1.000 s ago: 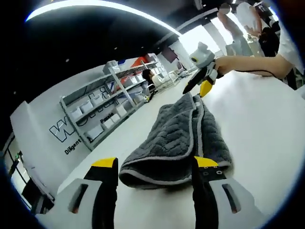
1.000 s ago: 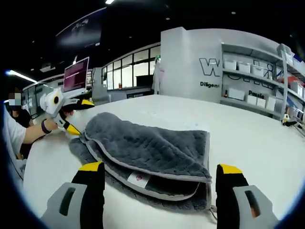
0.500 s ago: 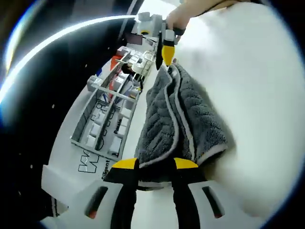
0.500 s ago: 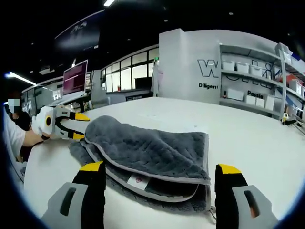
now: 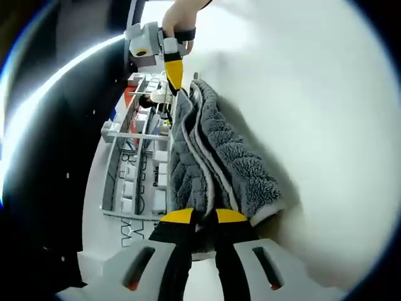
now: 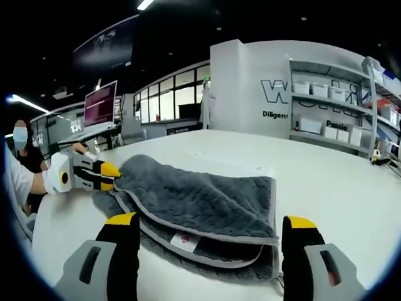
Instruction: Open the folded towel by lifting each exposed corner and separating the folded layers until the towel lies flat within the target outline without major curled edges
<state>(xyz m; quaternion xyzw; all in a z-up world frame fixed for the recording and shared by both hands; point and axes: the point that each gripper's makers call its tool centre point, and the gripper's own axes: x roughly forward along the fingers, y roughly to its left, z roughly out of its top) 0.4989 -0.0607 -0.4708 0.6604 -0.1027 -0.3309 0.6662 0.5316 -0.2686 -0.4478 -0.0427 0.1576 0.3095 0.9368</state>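
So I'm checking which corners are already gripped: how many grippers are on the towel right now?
1: the left gripper is shut on the towel at its far corner from the right gripper view. The right gripper sits open before the near folded edge, not touching it.

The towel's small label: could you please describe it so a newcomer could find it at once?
On the white table lies a folded grey towel. Along its near edge, between the right gripper's jaws, a small white label with a red mark peeks out between the grey layers.

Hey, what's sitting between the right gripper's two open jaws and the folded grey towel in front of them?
Nothing: in the right gripper view, only a short stretch of bare white table separates the right gripper from the towel.
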